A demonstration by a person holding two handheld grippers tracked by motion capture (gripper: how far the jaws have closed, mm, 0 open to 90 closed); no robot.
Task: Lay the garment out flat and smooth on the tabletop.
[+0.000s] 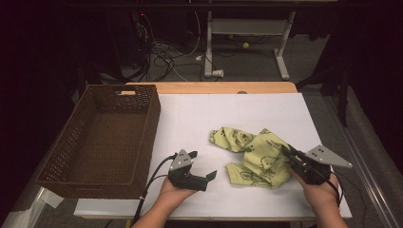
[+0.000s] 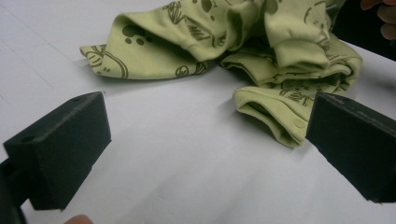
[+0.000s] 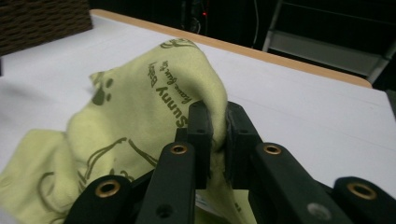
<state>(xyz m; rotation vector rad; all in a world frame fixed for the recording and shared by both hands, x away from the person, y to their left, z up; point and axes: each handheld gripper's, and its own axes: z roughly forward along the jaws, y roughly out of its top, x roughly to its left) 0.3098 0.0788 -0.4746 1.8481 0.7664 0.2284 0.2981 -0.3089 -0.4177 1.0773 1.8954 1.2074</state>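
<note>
A crumpled yellow-green garment [image 1: 252, 154] with dark printed drawings lies on the white table cover, right of centre. My right gripper [image 1: 288, 153] is at its right edge, shut on a fold of the cloth; in the right gripper view the garment [image 3: 140, 121] is pinched between the two black pads and lifted into a peak. My left gripper [image 1: 202, 166] rests on the table to the garment's left, jaws wide apart with nothing between them. In the left gripper view the garment [image 2: 224, 42] lies just beyond the open fingertips [image 2: 60, 149].
A brown wicker basket [image 1: 142, 137] stands at the table's left side, open and with nothing in it. The white cover [image 1: 190, 118] reaches to a wooden edge [image 1: 214, 87] at the back. Beyond the table are cables and a desk frame on the floor.
</note>
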